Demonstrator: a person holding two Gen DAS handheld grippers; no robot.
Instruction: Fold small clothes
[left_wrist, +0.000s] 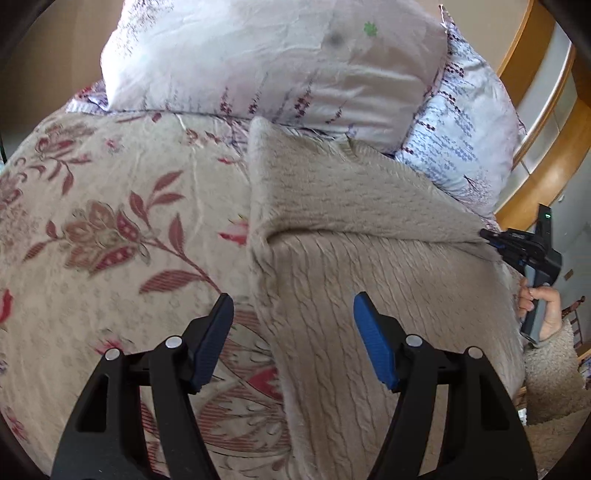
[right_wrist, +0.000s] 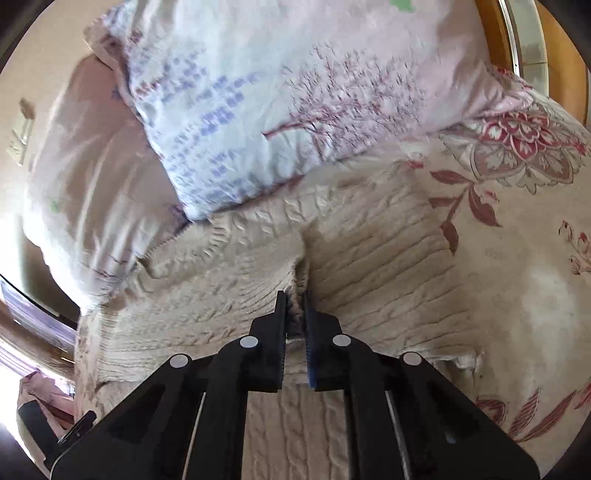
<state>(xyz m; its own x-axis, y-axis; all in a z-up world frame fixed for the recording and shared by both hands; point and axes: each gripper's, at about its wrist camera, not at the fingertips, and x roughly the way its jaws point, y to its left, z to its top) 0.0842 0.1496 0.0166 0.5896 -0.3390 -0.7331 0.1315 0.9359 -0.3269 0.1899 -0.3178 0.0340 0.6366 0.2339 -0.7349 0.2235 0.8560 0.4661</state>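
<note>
Right gripper is pinching a fold of the beige cable-knit sweater, jaws nearly closed with knit bunched between them, probably so it can drag that edge across for the next fold. Left gripper is hovering with jaws wide, holding nothing, over the sweater's left edge. Sweater's lying on the beige floral bedspread, its top end tucked against the pale printed pillows, and those are crowding the space for flattening it out.
</note>
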